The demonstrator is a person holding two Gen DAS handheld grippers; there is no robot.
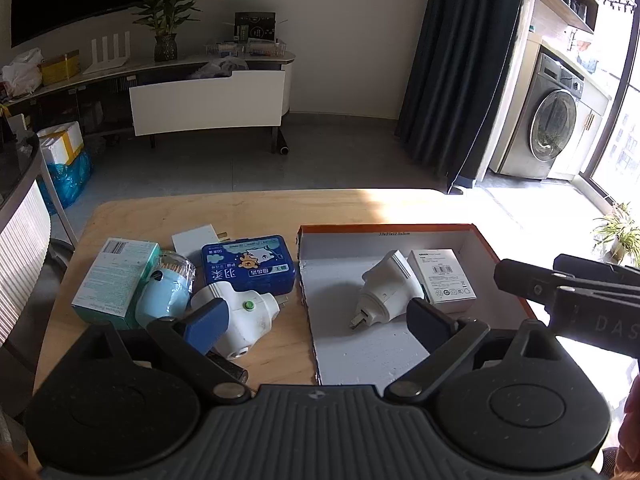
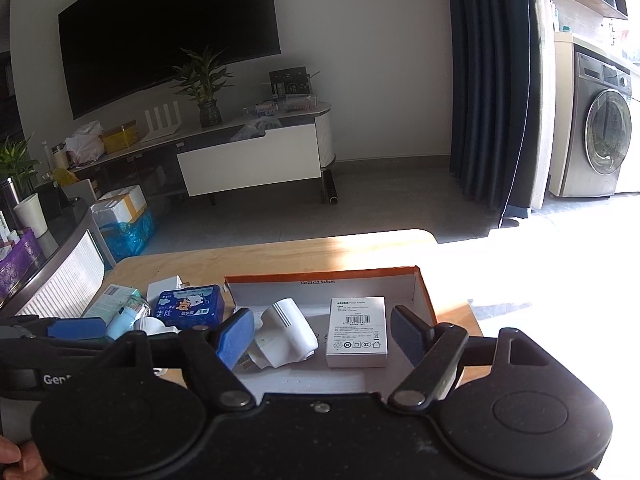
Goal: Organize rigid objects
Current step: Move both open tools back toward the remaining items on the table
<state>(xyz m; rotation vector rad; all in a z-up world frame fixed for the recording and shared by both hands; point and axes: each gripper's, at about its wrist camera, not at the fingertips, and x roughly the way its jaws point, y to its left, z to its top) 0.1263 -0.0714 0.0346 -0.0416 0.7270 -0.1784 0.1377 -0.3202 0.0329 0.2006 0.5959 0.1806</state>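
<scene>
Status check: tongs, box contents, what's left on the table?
Left tongs and right tongs both open, empty. White adapter and small white carton in orange box. Plug, blue case, teal carton still outside.

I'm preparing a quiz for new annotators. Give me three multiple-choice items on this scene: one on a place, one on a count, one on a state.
1. Where is the white barcoded carton?
A. inside the orange-rimmed box
B. on the blue tin
C. on the floor

2. How many items lie in that box?
A. none
B. two
C. five

3. How are the left gripper fingers?
A. clamped on the tin
B. spread, holding nothing
C. shut on a plug

Key: 1 A, it sits beside the white plug adapter on the box floor; 2 B, only carton and adapter; 3 B, the blue fingers stand wide apart.
</scene>
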